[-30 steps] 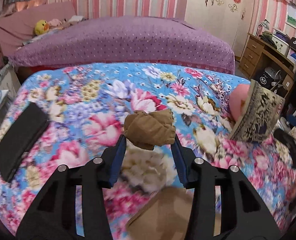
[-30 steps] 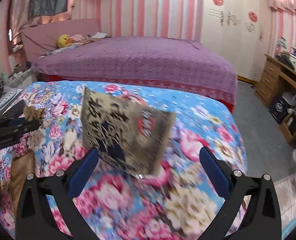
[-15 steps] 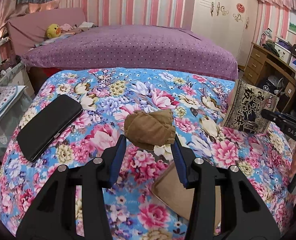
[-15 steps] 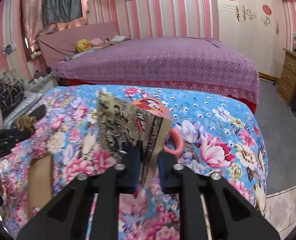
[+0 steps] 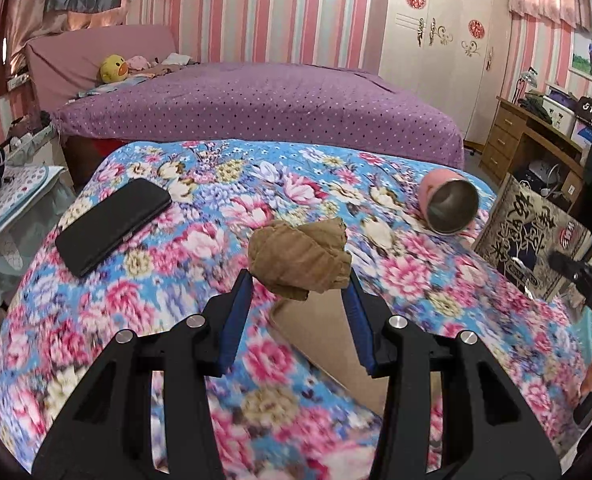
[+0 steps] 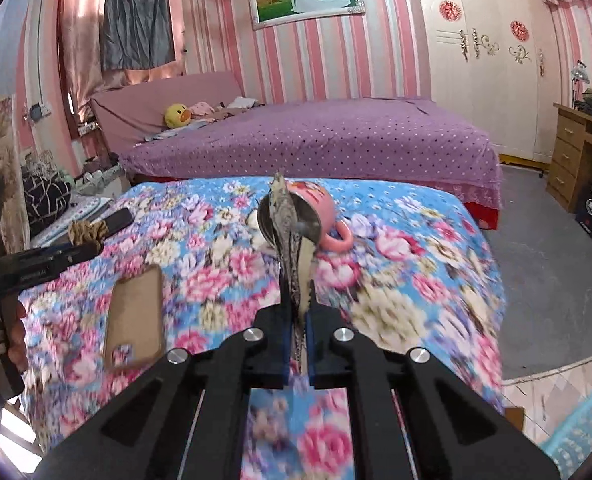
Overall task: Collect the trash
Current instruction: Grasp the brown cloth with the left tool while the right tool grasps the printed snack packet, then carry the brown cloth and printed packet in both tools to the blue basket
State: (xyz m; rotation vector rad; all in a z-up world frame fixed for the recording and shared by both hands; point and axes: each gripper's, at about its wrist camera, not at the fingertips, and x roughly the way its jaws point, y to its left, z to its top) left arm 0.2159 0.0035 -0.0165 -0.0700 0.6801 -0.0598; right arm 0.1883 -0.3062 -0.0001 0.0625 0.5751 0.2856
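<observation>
My left gripper [image 5: 299, 280] is shut on a crumpled brown paper wad [image 5: 300, 254], held above the floral tablecloth [image 5: 175, 280]. In the right wrist view the same wad [image 6: 85, 230] shows at the far left in that gripper [image 6: 81, 250]. My right gripper [image 6: 298, 276] is shut on a flat snack wrapper [image 6: 285, 236], seen edge-on and sticking up between the fingers. The left wrist view shows the wrapper's printed face [image 5: 532, 240] at the right edge, lifted off the cloth.
A pink mug [image 5: 450, 208] lies on its side on the cloth. A black phone [image 5: 113, 224] lies at the left and a tan phone case [image 6: 135, 316] near the front edge. A purple bed [image 5: 255, 100] stands behind, a wooden desk [image 5: 536, 140] at right.
The right gripper closed on the wrapper and lifted it away, uncovering the pink mug. Both grippers drew back from the table; the left kept hold of the brown wad.
</observation>
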